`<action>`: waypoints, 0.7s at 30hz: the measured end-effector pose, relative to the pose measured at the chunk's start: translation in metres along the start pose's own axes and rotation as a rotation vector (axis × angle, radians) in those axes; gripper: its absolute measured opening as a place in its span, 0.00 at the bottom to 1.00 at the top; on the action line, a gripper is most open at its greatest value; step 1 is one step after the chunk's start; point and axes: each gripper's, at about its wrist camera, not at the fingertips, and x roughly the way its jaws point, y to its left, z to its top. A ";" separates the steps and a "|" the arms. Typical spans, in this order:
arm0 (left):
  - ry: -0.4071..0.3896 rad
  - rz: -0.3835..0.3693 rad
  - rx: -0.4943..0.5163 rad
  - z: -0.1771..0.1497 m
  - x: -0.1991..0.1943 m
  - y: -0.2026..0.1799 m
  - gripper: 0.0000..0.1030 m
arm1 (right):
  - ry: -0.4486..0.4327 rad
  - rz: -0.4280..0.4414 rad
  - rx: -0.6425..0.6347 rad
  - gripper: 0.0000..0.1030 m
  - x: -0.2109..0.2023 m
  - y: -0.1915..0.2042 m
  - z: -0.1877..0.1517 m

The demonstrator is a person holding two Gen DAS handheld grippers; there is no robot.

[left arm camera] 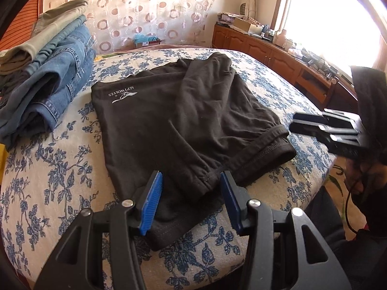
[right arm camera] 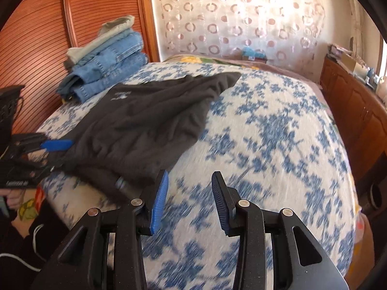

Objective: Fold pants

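straddling black pants [left arm camera: 183, 120] cuff, left gripper [left arm camera: 191, 200] fingers spread; right gripper [right arm camera: 189, 200] fingers spread over bedspread [right arm camera: 278, 133].

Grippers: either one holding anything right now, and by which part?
Nothing held. Left gripper is open, straddling the black fabric pants' hem without pinching. Right gripper is open over the floral bedspread.

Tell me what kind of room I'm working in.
Most likely a home bedroom: the black pants lie on a bed with a blue floral cover, folded jeans are stacked beside them, and a curtained window is behind.
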 end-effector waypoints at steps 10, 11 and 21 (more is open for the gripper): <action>0.000 0.009 -0.006 0.000 0.003 0.003 0.47 | 0.012 0.034 -0.053 0.29 0.010 0.029 -0.003; -0.002 0.011 -0.004 -0.001 0.003 0.002 0.47 | 0.007 0.025 -0.055 0.27 0.011 0.031 -0.002; -0.014 0.005 -0.017 -0.003 0.001 0.003 0.47 | -0.037 0.048 -0.043 0.00 -0.003 0.034 0.003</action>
